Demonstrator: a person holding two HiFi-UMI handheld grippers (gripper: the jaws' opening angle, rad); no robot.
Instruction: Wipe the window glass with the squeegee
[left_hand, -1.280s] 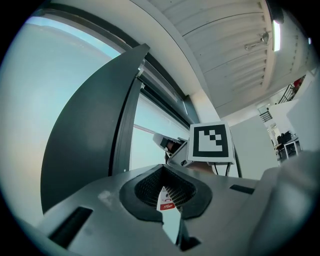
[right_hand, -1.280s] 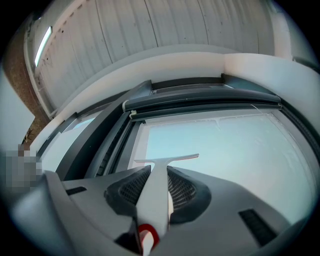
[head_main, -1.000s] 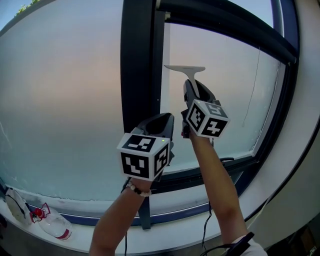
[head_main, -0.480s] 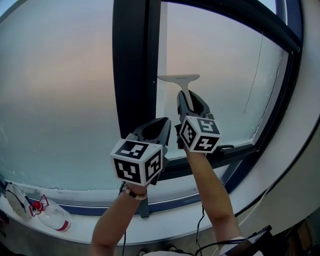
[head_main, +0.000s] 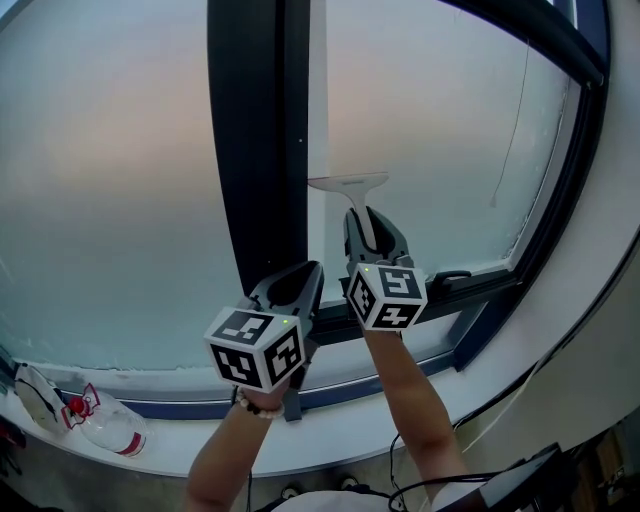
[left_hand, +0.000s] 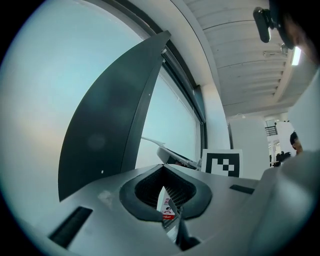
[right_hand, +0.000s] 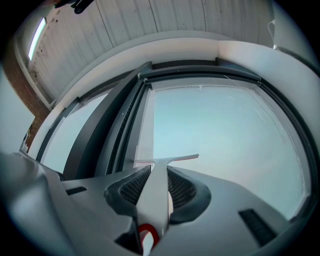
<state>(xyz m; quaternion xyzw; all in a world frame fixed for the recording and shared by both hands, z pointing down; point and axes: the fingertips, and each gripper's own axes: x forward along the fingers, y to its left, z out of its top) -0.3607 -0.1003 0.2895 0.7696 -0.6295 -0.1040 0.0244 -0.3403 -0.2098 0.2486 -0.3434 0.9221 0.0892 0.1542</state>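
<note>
White plastic is what the squeegee (head_main: 356, 200) is made of. The right gripper (head_main: 368, 228) has its jaws closed tight on the handle, one jaw on each side of it. In the right gripper view the handle (right_hand: 153, 197) fills the gap between the jaws, and it has a red ring at its near end.

The long handle points up and away from the person, toward the window glass (head_main: 440, 140). At the far end is the thin blade (head_main: 348, 182). It lies flat across, from left to right, like the top of the letter T. The blade is low on the right pane, and its left end is just beside the dark frame post (head_main: 255, 130). It looks to be right at the glass, but I cannot tell if it presses on it.

The left gripper (head_main: 297, 282) is lower and to the left, in front of the foot of the dark post. Its jaws are closed, with the tips meeting. A small white bit with red print (left_hand: 165, 206) shows low in the gap between them, and I cannot tell what it is.

A clear bottle (head_main: 108, 436) lies on the white sill (head_main: 170, 385), near and far to the left.
</note>
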